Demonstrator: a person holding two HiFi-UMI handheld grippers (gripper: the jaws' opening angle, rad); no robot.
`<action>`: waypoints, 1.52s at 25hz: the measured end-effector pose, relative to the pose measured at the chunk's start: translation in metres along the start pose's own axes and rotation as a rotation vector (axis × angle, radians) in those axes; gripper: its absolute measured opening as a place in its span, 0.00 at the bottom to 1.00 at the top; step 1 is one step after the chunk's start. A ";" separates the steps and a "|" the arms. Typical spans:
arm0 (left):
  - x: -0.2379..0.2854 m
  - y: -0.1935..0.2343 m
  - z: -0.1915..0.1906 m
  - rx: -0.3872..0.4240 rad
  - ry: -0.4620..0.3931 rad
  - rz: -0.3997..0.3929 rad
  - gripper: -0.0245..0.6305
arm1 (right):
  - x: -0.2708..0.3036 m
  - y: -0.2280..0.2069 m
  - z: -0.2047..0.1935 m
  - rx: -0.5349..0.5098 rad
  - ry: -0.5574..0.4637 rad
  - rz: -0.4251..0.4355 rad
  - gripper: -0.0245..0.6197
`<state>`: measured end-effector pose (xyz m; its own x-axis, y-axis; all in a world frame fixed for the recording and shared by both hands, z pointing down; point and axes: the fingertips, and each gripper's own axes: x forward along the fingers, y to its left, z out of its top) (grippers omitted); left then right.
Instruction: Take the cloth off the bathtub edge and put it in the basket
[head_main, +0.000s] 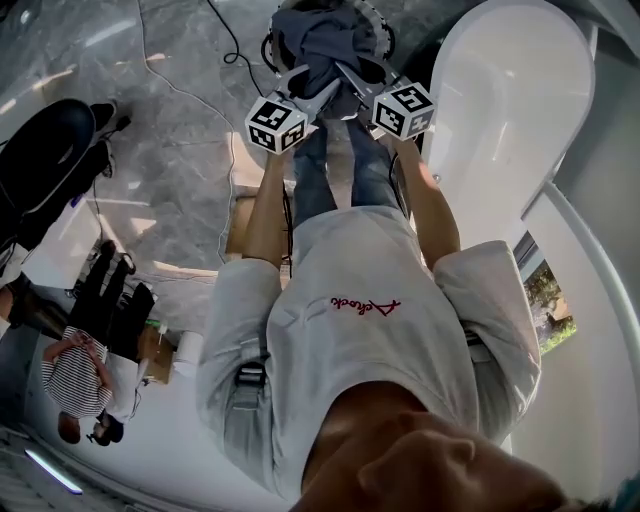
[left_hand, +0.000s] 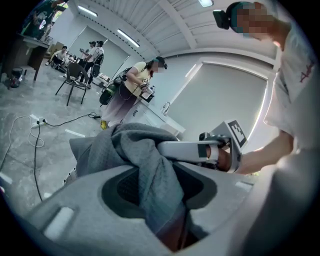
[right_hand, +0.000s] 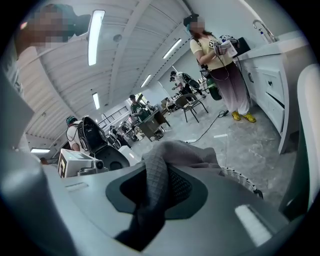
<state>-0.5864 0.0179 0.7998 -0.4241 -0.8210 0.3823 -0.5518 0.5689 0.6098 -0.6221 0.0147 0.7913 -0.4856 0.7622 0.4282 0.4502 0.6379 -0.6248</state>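
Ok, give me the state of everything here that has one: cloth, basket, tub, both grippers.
Grey waffle-weave cloth: off the tub, bunched, held by both grippers over the basket.
Round white-rimmed basket: upright under the cloth; contents hidden.
White oval bathtub: empty, visible rim bare.
Left gripper: shut on the cloth.
Right gripper: shut on the cloth.

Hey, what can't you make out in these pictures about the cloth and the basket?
- The basket: the right gripper view shows only a strip of rim; the right gripper covers the rest.
- The basket's inside: in the head view, hidden by the cloth and cut by the top edge.
- Whether the cloth touches the basket: no view shows it.
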 end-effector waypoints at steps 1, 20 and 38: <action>0.002 0.003 -0.004 -0.010 0.004 -0.002 0.29 | 0.002 -0.003 -0.004 0.001 0.007 -0.001 0.16; 0.052 0.073 -0.080 -0.188 0.130 0.047 0.30 | 0.051 -0.086 -0.077 0.136 0.176 -0.108 0.16; 0.053 0.090 -0.119 -0.230 0.246 0.166 0.93 | 0.043 -0.110 -0.097 0.075 0.219 -0.253 0.55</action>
<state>-0.5728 0.0201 0.9577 -0.2937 -0.7210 0.6276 -0.3025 0.6929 0.6545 -0.6196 -0.0121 0.9422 -0.3985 0.5916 0.7009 0.2757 0.8061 -0.5236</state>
